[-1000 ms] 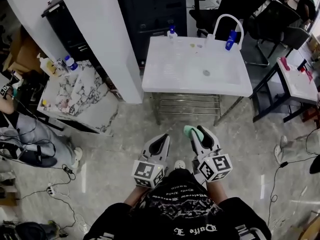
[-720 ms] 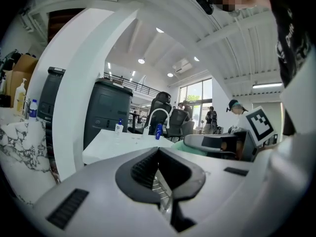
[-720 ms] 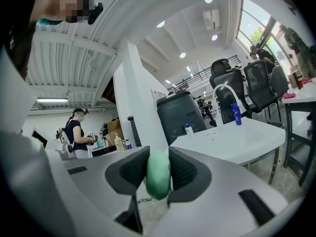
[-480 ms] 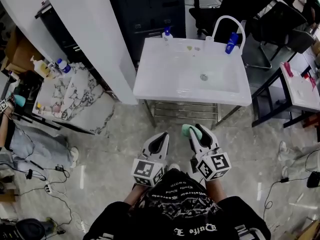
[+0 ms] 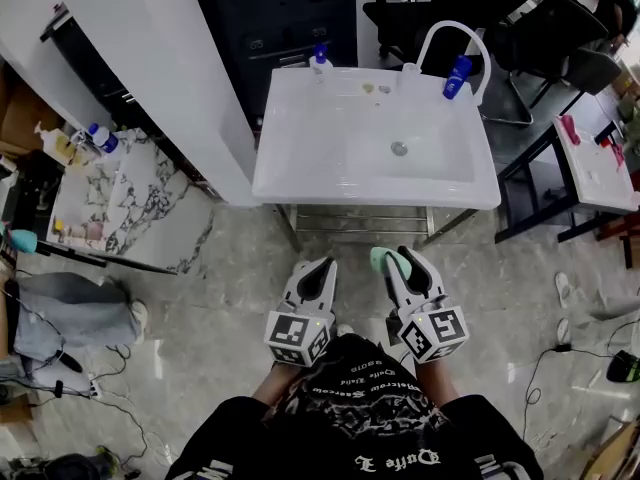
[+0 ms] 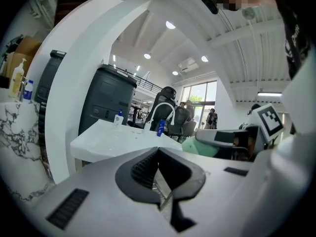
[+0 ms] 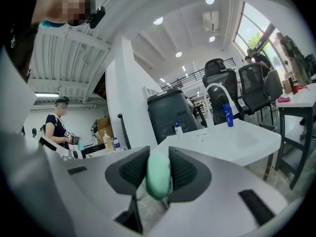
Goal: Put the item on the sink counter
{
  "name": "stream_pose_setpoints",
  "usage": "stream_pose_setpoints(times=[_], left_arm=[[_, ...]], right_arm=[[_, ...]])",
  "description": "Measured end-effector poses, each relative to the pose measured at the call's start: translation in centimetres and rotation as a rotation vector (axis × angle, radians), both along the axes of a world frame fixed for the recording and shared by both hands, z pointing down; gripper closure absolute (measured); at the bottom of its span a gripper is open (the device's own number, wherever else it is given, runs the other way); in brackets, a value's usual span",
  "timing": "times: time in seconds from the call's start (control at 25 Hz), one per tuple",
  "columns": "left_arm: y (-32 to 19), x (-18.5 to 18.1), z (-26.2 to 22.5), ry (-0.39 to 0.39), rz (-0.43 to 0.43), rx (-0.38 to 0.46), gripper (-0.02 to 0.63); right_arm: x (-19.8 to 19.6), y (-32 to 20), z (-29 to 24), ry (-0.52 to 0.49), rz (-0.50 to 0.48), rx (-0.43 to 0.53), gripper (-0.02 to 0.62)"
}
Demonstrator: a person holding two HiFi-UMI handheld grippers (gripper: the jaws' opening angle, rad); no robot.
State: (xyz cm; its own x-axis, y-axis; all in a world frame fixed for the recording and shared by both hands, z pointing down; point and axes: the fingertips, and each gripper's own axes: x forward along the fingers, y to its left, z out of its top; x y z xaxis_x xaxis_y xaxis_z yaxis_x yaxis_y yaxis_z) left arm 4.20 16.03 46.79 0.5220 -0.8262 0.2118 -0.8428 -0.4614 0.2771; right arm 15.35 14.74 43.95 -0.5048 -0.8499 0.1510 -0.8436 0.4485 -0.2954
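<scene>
My right gripper (image 5: 392,261) is shut on a mint-green oval item (image 5: 381,260), which sits upright between the pads in the right gripper view (image 7: 158,176). My left gripper (image 5: 313,271) is beside it, shut and holding nothing (image 6: 158,154). Both point toward the white sink counter (image 5: 300,168), a short way ahead over the floor. The counter has a basin with a drain (image 5: 399,149) on its right and a flat surface on its left. A white arched faucet (image 5: 450,40) stands at the back.
A blue bottle (image 5: 457,76) and a small pump bottle (image 5: 321,62) stand along the sink's back edge. A white wall (image 5: 170,78) flanks the counter's left, with a marble-topped table (image 5: 120,203) beyond. Another white table (image 5: 600,163) and black chairs are to the right.
The sink counter has drawn nearer and slid left in the head view as both grippers advanced toward it. The green item stays clamped in the right gripper.
</scene>
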Motion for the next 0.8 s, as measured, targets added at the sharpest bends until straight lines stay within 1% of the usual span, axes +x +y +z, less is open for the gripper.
stream_pose_setpoints(times=[0.16,0.32,0.6,0.8], left_arm=[[-3.5,0.0,0.3,0.014,0.047,0.011,0.6],[-8.5,-1.0,-0.2,0.016,0.064,0.032,0.599],[-18.5,-3.3,-1.5,0.023,0.107,0.059,0.599],[-23.9,-5.5,-1.8,0.014,0.152,0.074,0.598]], right_arm=[[0.4,-2.8,0.3,0.019,0.053,-0.004,0.48],[-0.1,-7.0,0.3,0.017,0.087,-0.011,0.48],[-2.3,-16.3,-0.1,0.024,0.138,-0.031,0.48],[-4.6,-22.1,-0.2,0.04,0.173,-0.027,0.48]])
